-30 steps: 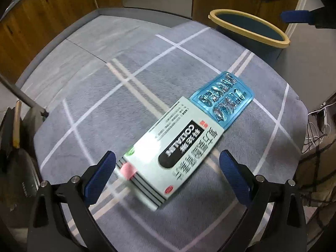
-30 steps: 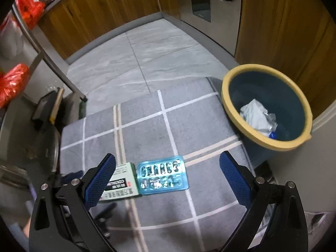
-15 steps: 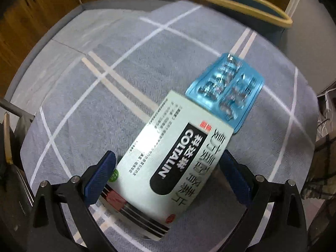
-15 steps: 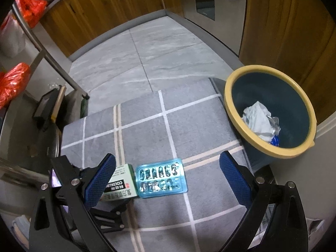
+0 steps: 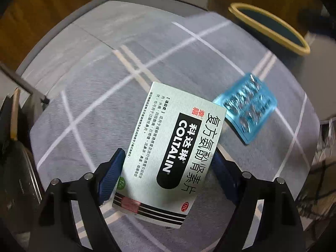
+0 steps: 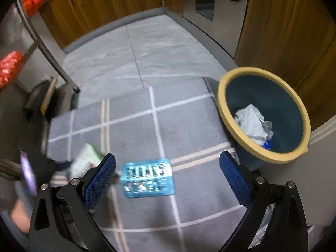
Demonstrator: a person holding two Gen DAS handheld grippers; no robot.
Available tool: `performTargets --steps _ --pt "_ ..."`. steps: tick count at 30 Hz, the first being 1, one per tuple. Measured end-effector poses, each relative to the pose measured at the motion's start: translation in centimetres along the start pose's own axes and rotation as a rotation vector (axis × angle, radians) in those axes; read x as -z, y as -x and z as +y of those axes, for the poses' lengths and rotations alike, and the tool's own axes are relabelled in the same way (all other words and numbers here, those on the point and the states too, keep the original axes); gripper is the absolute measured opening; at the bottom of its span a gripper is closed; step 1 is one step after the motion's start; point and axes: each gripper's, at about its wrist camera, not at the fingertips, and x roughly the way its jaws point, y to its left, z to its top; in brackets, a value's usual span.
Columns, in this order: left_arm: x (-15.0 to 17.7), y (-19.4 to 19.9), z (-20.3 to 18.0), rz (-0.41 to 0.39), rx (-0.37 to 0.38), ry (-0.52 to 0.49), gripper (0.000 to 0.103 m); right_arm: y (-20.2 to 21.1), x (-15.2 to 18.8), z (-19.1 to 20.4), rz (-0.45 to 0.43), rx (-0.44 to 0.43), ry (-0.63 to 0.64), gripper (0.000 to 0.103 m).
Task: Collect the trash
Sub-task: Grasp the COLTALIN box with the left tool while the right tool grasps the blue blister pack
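Note:
A white-green medicine box marked COLTALIN sits between the blue pads of my left gripper, whose jaws are closing; both pads touch its long edges and it tilts off the grey checked mat. In the right wrist view the box shows blurred and tipped up. A blue blister pack lies flat on the mat beside it. My right gripper hovers open and empty above the pack. The yellow-rimmed dark bin stands past the mat's right edge, holding crumpled white paper.
Wooden cabinets and a steel oven door line the far side of the tiled floor. A slanted metal leg and a dark object with a wooden strip stand left of the mat. Cables lie right of the mat.
My left gripper came down over the medicine box and its jaws narrowed onto it. The box has turned and tipped up from the mat. The right gripper barely shifted.

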Motion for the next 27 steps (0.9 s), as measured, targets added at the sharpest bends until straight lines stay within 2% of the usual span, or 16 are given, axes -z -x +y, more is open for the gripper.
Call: performTargets --steps 5,8,13,20,23,27 --pt "-0.6 1.7 2.0 -0.039 -0.015 0.08 0.08 -3.2 2.0 0.7 0.095 -0.001 0.028 0.098" --pt "-0.8 2.0 2.7 -0.052 -0.013 0.112 0.08 -4.5 3.0 1.7 0.095 -0.021 0.053 0.098" --pt "-0.3 2.2 2.7 -0.047 -0.012 0.111 0.08 -6.8 4.5 2.9 0.108 0.02 0.108 0.098" --pt "-0.4 1.5 3.3 -0.027 -0.003 0.137 0.08 -8.9 5.4 4.5 0.173 -0.017 0.15 0.098" --pt "-0.4 1.3 3.2 -0.023 -0.005 0.13 0.08 -9.7 5.5 4.6 0.197 -0.033 0.128 0.098" --pt "-0.5 1.3 3.4 -0.021 -0.001 0.132 0.08 -10.5 5.6 4.8 0.204 -0.013 0.118 0.098"
